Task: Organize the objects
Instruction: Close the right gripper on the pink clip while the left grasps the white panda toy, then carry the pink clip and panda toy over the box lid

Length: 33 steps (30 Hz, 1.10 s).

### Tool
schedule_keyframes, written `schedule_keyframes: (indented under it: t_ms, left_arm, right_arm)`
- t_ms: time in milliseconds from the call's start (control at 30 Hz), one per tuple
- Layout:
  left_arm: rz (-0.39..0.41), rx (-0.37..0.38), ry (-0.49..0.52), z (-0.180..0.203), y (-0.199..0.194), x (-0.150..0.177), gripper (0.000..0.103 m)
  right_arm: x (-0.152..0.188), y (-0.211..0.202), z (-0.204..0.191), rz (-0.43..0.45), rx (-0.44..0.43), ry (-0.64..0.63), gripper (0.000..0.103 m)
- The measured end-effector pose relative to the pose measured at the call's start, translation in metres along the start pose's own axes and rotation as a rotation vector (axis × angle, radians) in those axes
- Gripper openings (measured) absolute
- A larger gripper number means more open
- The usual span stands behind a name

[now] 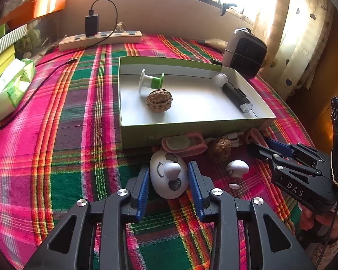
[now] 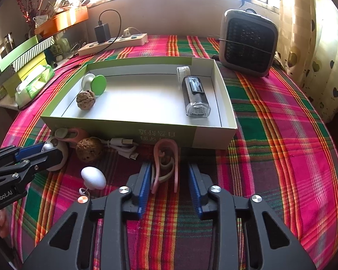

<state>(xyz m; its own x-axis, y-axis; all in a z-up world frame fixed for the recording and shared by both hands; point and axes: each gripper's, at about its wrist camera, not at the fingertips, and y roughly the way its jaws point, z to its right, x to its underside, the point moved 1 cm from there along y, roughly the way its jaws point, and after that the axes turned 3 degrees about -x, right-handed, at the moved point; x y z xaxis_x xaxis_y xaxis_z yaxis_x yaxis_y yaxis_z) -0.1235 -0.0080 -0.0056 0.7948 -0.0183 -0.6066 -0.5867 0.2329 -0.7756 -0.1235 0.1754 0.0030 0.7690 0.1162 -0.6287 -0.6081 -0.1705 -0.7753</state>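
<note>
A white egg-shaped toy with a panda face (image 1: 169, 180) lies on the plaid cloth. It sits between the blue pads of my left gripper (image 1: 169, 177), which press on both its sides. My right gripper (image 2: 169, 180) straddles a pink loop clip (image 2: 164, 164); the left pad touches the clip and a gap shows at the right pad. Just beyond stands the open green and white box (image 1: 191, 132), holding a walnut (image 1: 159, 100), a green and white spool (image 1: 150, 82) and a black device (image 1: 235, 94). A second walnut (image 2: 89, 149) and a white mushroom-shaped piece (image 2: 93, 177) lie loose between the grippers.
Against the box front lie a white cable (image 2: 123, 145) and another pink clip (image 1: 184, 145). A small heater (image 2: 247, 42) stands at the back right, and a power strip (image 2: 114, 42) at the back. A tissue pack (image 1: 9, 87) and stacked boxes (image 2: 22, 54) line the left edge.
</note>
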Motion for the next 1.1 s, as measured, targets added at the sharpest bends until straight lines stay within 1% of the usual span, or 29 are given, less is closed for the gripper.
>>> schedule_keyframes:
  t_ms: [67, 100, 700, 1100]
  left_arm:
    - [-0.001, 0.004, -0.004, -0.0001, -0.0002, 0.0001, 0.031]
    - [-0.001, 0.005, -0.004, 0.0003, 0.0001, -0.0003, 0.031]
    - [-0.001, 0.004, -0.004, -0.0005, -0.0013, 0.0001, 0.031]
    - [0.019, 0.009, 0.007, -0.0005, -0.0084, 0.0, 0.024]
  right_arm:
    - [0.0002, -0.0001, 0.0003, 0.001, -0.001, 0.0, 0.025]
    - [0.0001, -0.0002, 0.0003, 0.001, -0.001, 0.0, 0.025]
    - [0.0007, -0.0003, 0.0006, 0.001, -0.001, 0.0, 0.024]
    - [0.0017, -0.004, -0.0001, 0.007, -0.006, 0.008, 0.024]
